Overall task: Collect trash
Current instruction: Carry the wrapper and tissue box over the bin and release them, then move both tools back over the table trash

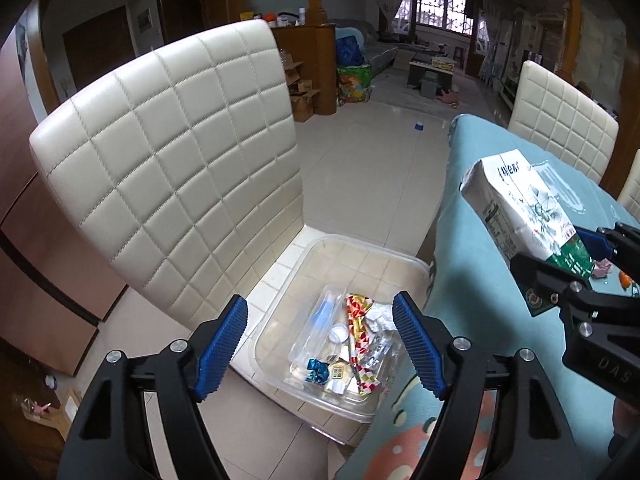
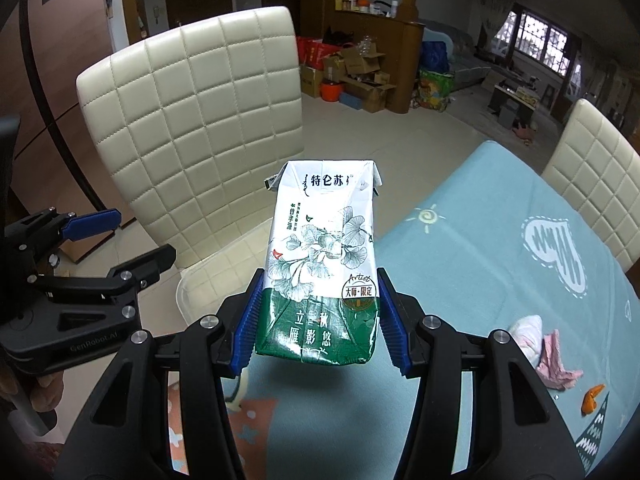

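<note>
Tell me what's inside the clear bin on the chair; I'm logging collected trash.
In the clear bin: a clear plastic bottle, a red-and-gold wrapper, crumpled white paper, a blue foil scrap. The left tool's pad covers its right edge.

Milk carton [image 2: 320,268] hides most of the clear bin [image 2: 188,296] behind it; only a rim corner shows. Carton's lower sides covered by gripper pads [image 2: 250,316]. Right of carton, orange scrap [image 2: 592,398] too small to identify. Left of carton, person's hand cut off at frame edge.
</note>
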Demonstrator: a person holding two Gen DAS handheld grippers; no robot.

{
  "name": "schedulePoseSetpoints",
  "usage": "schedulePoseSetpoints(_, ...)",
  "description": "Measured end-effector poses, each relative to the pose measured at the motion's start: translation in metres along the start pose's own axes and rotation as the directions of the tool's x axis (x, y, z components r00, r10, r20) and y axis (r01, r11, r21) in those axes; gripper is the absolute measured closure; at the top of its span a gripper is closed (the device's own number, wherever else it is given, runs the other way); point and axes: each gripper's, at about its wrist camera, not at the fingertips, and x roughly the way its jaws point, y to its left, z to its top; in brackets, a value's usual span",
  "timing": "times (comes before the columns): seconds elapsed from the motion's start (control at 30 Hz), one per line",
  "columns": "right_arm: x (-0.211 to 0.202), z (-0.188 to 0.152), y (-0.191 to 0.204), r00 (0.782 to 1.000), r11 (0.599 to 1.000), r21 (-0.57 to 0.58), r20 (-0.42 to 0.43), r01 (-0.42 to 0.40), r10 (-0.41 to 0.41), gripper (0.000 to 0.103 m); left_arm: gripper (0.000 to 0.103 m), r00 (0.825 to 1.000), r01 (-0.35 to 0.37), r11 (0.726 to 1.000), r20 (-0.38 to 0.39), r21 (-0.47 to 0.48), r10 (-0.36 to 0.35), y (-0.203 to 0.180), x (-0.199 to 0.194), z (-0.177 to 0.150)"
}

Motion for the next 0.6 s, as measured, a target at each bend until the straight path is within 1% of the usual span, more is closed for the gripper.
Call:
schedulePoseSetpoints(0.13,0.006,0.005,0.008,1.0,1.0,-0.021,-0.001,-0.02,0.02,0.048,0.03,1.0,-0.029,0.999,-0.003,-0.018,0.028,0.01,0.002,-0.002)
schedulePoseSetpoints(0.3,0.009,0.009,0.018,0.999,0.998,-0.045,-0.005,-0.039,0.039,0.047,0.03,0.999,-0.047,0.997,-0.014,-0.057,0.046,0.022,0.002,-0.007)
schedulePoseSetpoints(0.33,0.009,0.009,0.02,0.999,0.998,-0.05,-0.003,-0.04,0.04,0.045,0.03,0.999,-0.049,0.997,-0.016,-0.061,0.048,0.023,0.001,-0.008)
schedulePoseSetpoints(0.37,0.009,0.01,0.022,0.999,0.998,-0.053,-0.005,-0.038,0.037,0.037,0.03,0.999,-0.051,0.997,-0.018,-0.064,0.05,0.024,0.001,-0.009)
schedulePoseSetpoints(0.43,0.005,0.009,0.023,0.999,0.998,-0.052,0.012,-0.032,0.033,0.036,0.03,0.999,-0.052,0.996,-0.021,-0.067,0.05,0.025,0.0,-0.012)
schedulePoseSetpoints(0.6,-0.004,0.002,0.017,1.0,0.999,-0.042,0.008,-0.014,0.014,0.036,0.03,0.999,-0.037,0.997,-0.016,-0.062,0.036,0.019,-0.007,-0.013)
